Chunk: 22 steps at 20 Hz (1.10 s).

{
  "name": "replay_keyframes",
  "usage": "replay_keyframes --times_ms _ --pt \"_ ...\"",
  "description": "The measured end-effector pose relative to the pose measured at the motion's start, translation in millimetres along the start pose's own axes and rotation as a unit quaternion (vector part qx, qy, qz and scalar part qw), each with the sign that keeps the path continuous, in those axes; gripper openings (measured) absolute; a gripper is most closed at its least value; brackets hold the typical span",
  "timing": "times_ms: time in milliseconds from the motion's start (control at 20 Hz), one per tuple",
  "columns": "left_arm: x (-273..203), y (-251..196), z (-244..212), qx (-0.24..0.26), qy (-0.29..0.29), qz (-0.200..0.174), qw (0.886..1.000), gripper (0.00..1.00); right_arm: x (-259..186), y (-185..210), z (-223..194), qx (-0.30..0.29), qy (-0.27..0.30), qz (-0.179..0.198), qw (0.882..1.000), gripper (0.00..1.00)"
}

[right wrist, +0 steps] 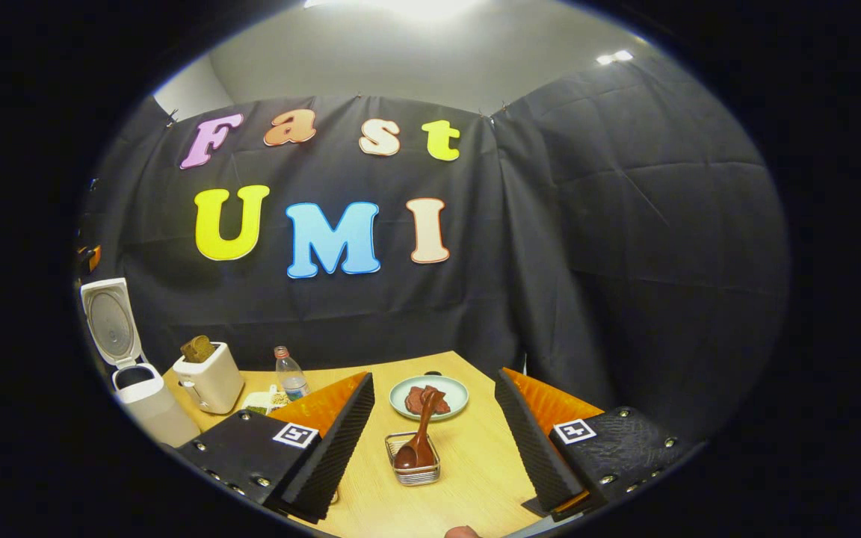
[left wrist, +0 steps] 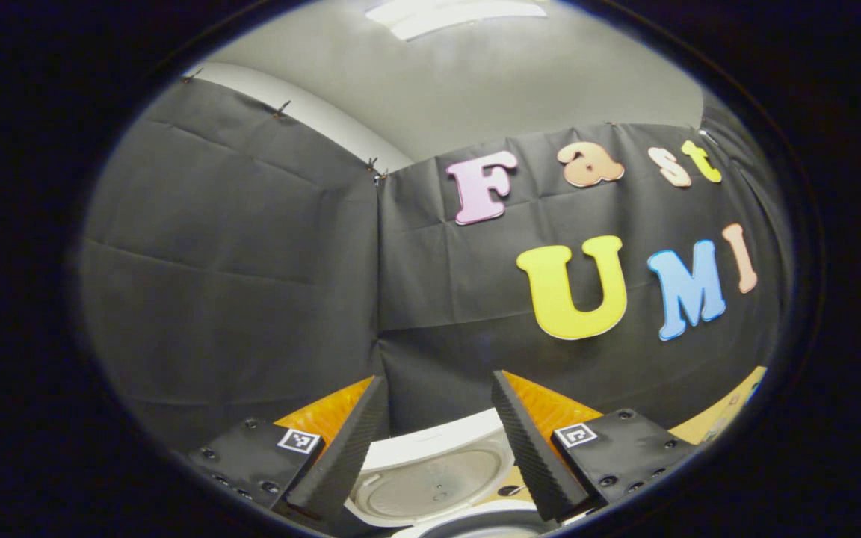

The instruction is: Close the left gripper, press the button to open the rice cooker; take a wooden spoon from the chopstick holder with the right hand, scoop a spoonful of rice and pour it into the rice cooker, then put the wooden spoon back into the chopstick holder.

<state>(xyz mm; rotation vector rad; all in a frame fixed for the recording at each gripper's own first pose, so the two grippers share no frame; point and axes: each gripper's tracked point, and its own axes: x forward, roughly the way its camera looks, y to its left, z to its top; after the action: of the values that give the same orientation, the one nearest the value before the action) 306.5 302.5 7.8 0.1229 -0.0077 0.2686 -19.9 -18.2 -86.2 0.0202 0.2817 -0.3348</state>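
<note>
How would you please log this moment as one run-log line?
rice cooker: lid open | wooden spoon: in chopstick holder | left gripper: open | right gripper: open, empty

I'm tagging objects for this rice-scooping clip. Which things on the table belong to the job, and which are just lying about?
Belong to the job:
rice cooker, lid up
wooden spoon
chopstick holder holding the spoon
right gripper, jaws open

Just lying about:
toaster with bread
plastic bottle
plate of reddish food
</note>
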Motion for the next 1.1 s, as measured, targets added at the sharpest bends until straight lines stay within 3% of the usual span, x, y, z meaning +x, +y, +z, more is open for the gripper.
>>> replay_keyframes --times_ms 450,550,800,1100 --pt "83 9 -76 0.009 0.110 0.021 0.994 0.98 -1 -12 -7 -0.006 0.014 -0.010 1.000 0.99" --pt "83 6 -92 0.016 0.140 0.023 0.990 0.98 1 -11 -1 -0.009 0.007 -0.003 1.000 0.99" --pt "77 4 -90 -0.036 0.137 0.033 0.989 0.98 8 -14 13 -0.026 -0.007 0.019 0.999 0.99" --pt "74 2 -92 -0.051 0.159 0.031 0.985 0.98 16 -22 37 -0.034 -0.034 0.054 0.997 0.98"
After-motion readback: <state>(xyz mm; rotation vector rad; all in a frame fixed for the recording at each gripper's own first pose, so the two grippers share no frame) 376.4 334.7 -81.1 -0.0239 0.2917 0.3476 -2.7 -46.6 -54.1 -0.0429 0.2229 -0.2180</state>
